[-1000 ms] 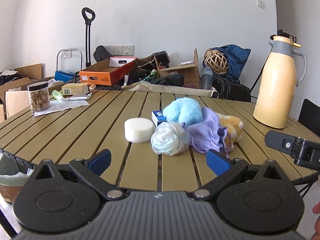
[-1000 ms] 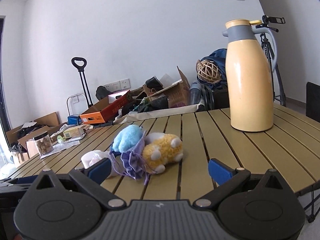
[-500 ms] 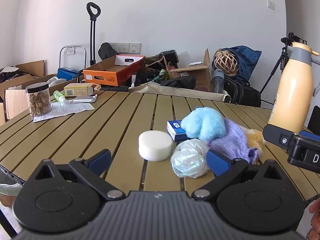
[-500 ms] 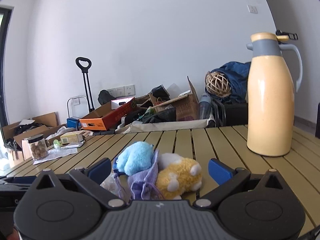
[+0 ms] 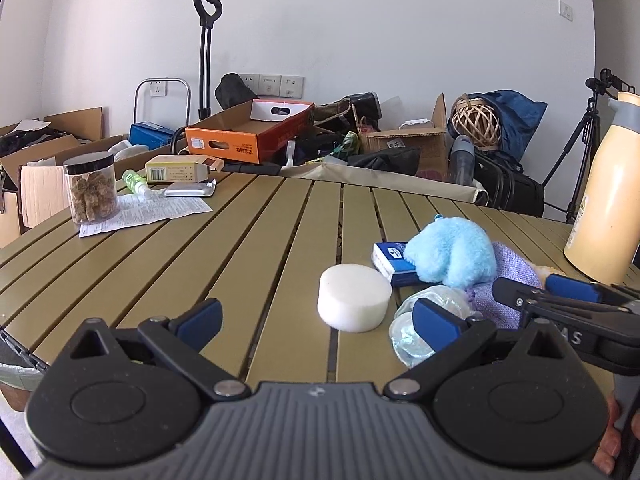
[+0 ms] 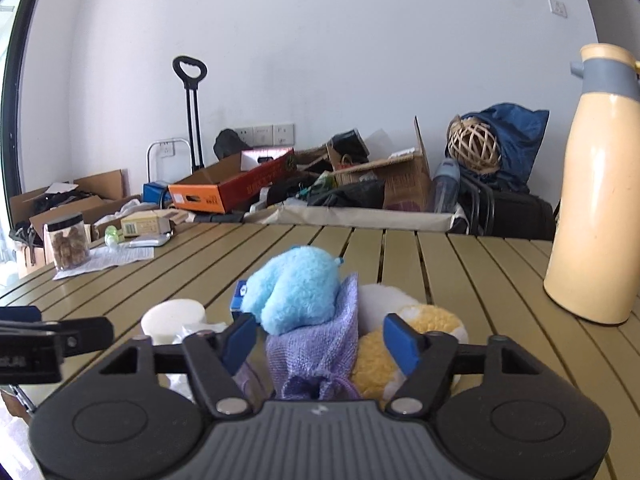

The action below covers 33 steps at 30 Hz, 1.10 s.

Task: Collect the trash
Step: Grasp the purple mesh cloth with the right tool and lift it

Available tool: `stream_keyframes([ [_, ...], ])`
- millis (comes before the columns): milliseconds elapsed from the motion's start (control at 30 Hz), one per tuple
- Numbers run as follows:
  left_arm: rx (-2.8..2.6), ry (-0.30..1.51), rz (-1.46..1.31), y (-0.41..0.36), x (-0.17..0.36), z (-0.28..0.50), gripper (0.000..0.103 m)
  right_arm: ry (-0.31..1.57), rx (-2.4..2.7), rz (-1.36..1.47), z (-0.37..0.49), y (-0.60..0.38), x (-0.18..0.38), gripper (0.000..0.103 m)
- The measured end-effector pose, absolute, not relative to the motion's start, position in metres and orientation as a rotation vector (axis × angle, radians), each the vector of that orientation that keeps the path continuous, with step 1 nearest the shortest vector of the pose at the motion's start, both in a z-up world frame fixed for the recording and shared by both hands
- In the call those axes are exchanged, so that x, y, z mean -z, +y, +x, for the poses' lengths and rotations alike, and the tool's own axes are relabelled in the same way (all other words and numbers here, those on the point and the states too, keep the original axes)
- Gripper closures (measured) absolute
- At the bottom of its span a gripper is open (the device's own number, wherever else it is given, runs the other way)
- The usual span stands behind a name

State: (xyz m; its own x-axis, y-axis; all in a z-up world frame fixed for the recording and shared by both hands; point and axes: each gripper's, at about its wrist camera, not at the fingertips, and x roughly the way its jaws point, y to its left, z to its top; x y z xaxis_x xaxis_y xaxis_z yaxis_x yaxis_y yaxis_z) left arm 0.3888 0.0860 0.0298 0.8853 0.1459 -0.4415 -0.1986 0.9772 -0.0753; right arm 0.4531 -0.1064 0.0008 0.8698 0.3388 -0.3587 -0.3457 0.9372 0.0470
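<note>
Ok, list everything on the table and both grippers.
table: one, olive slats, under everything
foam puck: one, white, centre
plastic wad: one, clear, right of the puck
small box: one, blue and white, behind the puck
blue plush: one, light blue, on the pouch
pouch: one, lilac knit, between the right jaws
yellow plush: one, yellow and white, beside the pouch
flask: one, cream, far right
jar: one, clear, black lid, far left on a paper sheet
left gripper: black, blue pads, open
right gripper: same, jaws closing
</note>
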Motion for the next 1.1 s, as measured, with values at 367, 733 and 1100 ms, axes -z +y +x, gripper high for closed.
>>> stream_keyframes([
  [367,-0.197,0.452,-0.127,0.096,-0.03,0.379,0.0,0.403,-0.399,-0.058,0.452,-0.088,0.007,0.058],
  [733,-0.209,0.462,-0.137,0.103,-0.029,0.374,0.0,0.465,-0.411,-0.054,0.452,-0.084,0.017,0.065],
  [1100,-0.206,0.463,-0.14,0.103,-0.029,0.372,0.0,0.499,-0.427,-0.084,0.455,-0.077,0.024,0.08],
])
